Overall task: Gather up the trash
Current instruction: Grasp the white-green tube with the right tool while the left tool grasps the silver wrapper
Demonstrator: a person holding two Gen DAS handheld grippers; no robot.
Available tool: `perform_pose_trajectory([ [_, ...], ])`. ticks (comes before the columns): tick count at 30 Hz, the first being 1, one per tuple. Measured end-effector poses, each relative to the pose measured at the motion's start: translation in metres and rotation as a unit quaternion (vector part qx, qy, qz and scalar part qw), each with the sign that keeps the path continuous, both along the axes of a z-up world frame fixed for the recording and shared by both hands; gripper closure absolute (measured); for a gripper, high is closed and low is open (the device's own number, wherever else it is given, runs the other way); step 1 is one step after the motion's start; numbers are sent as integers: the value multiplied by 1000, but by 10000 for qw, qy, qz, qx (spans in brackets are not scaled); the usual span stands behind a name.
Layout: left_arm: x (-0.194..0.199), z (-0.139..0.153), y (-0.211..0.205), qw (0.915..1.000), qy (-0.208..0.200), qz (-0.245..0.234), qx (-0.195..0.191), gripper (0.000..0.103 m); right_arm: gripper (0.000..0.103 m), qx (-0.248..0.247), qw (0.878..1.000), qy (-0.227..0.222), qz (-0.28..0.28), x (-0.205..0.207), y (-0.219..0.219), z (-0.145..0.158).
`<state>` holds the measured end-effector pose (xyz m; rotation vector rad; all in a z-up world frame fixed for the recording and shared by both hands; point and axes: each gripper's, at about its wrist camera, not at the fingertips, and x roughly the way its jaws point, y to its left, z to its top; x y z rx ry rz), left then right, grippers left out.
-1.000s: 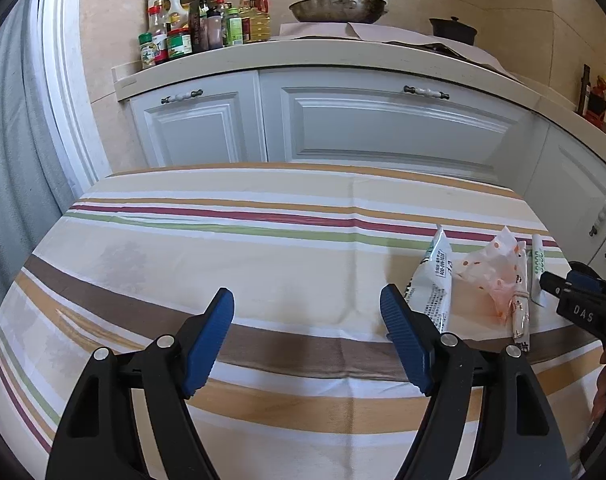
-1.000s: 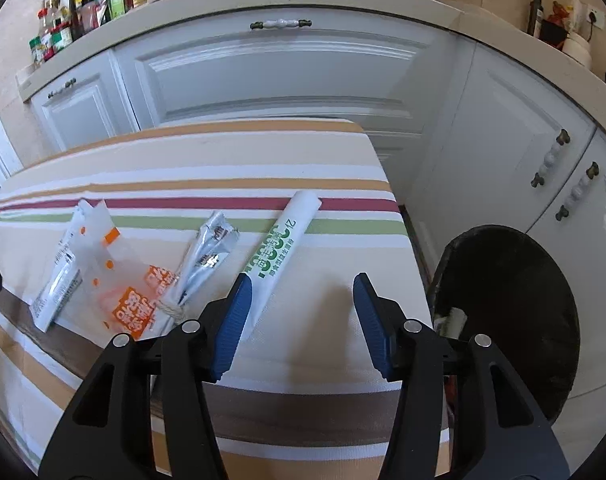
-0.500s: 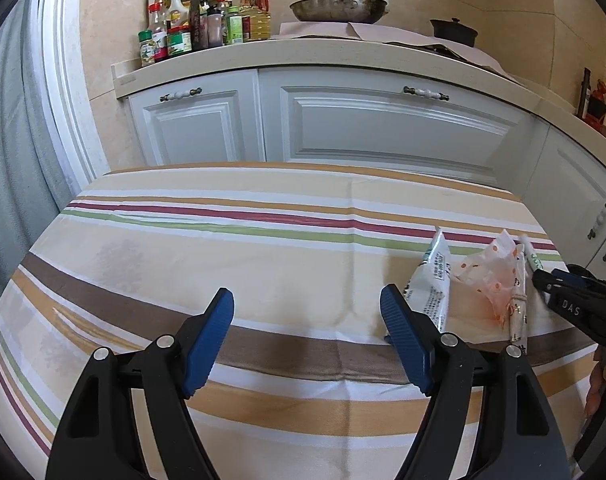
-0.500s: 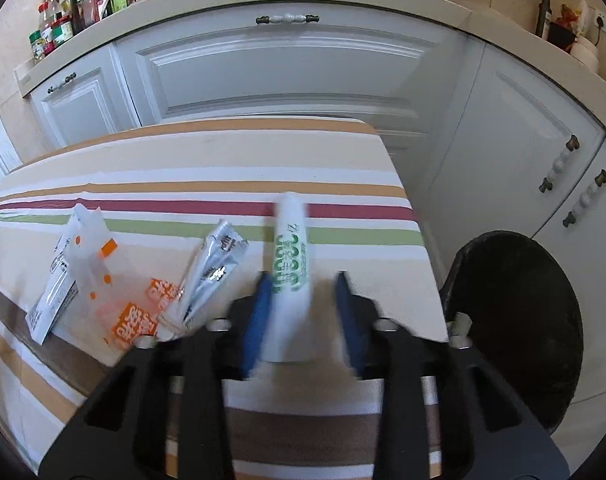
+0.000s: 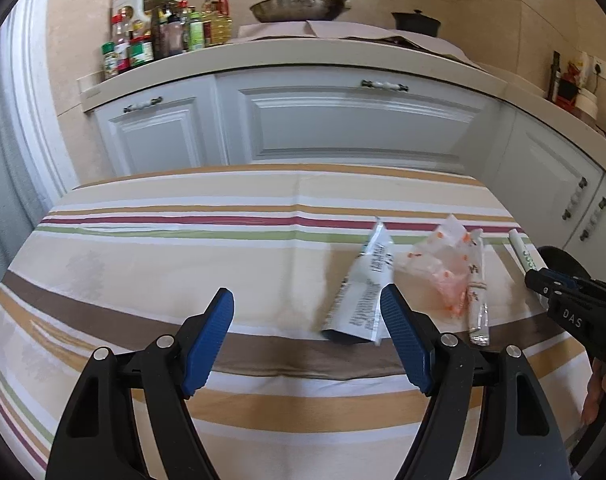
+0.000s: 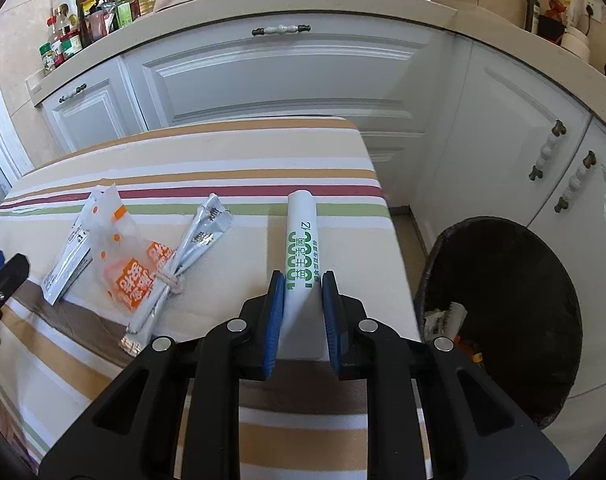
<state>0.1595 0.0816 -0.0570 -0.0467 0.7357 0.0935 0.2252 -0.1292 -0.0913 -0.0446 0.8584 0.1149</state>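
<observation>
- Right at the bottom of the right wrist view, the right gripper (image 6: 302, 312) is pinching a white tube with green print (image 6: 301, 240). Both blue pads press on its near end, and the rest pokes up toward the middle of the frame over the striped tablecloth (image 6: 207, 152).
- Bottom of the left wrist view: the left gripper (image 5: 307, 336) is spread wide with nothing between the pads, hanging over the brown stripe of the cloth.
- Just above its right-hand pad lies a grey-white printed packet (image 5: 363, 292), flat on the cloth.
- A bit further right in that view is a crumpled clear bag with orange print (image 5: 443, 264), with a thin silvery sachet (image 5: 477, 292) just beside it, touching or overlapping, hard to say which.
- The right wrist view has the same three pieces of trash in the left half of the frame, all on the table.
- Lower right of the right wrist view, off the table edge and down on the floor, sits a black trash bin (image 6: 503, 312) with some scraps already inside.
- Far right edge of the left view: the other gripper's black body, plus a bit of the person's hand (image 5: 601, 392) below it.
- Back across the top of both frames: white cabinets (image 5: 343, 120), and a counter with spice bottles (image 5: 151, 36) upper left and a pan (image 5: 299, 6) top centre.
</observation>
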Motion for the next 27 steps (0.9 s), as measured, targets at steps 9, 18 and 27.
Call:
perform_pose_trajectory([
  [9,23,-21,-19,9976,512,-457,82,54,84,142,9999,-49,6,-7,-10,4],
  [18,19,-26,-25,9964,542,-615,193,86,84,240,9996,-118,91,-13,-15,5],
  [27,2,-21,-20,9980,428,-454,94,94,84,250,9992,-267,173,-28,-13,10],
])
